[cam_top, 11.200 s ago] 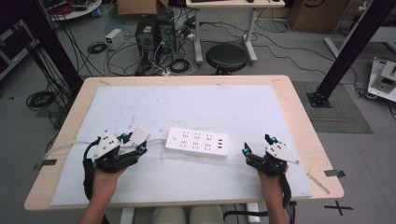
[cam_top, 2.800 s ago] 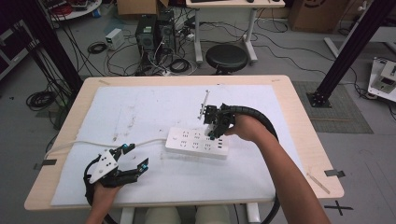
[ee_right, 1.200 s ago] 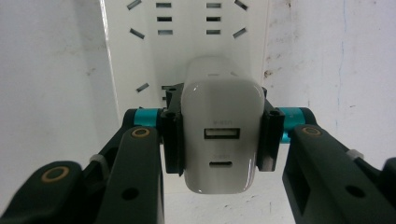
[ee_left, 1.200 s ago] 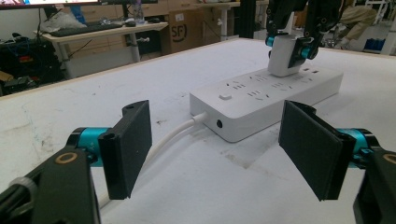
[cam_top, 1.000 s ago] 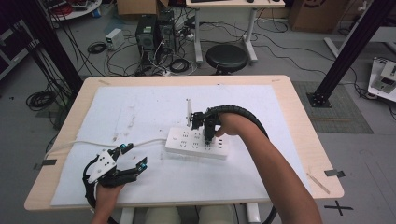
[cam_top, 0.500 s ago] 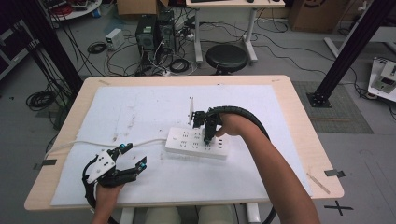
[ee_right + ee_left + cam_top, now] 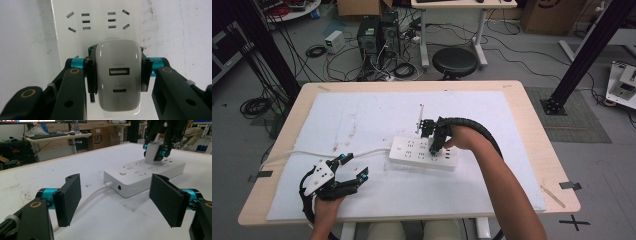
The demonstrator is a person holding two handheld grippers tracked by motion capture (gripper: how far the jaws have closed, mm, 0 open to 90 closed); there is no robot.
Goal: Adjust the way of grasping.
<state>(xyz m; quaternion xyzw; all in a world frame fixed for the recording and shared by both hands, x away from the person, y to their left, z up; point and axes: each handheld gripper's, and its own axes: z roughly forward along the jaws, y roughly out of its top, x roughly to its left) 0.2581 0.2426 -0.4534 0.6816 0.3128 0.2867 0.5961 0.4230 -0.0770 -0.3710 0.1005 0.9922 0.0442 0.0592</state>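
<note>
A white power strip (image 7: 412, 150) lies mid-table on the white mat, and its cord (image 7: 307, 154) runs off to the left. My right gripper (image 7: 435, 144) stands over the strip's right half, shut on a white USB charger (image 7: 117, 77) that it holds upright. The strip's sockets (image 7: 100, 22) lie just beyond the charger. In the left gripper view the charger (image 7: 152, 153) has its base down at the strip's top face (image 7: 145, 172); I cannot tell if the prongs are in. My left gripper (image 7: 356, 166) rests open at the front left, aimed at the strip's cord end (image 7: 117, 187).
The white mat (image 7: 362, 115) covers most of the wooden table (image 7: 537, 125). A thin stick (image 7: 554, 196) lies near the front right corner. Beyond the far edge stand a black stool (image 7: 454, 62) and computer cases amid floor cables.
Since 11 seconds ago my right gripper left the front right and came over the strip with the charger. In the last second it shifted slightly right and lower. The left gripper stays put.
</note>
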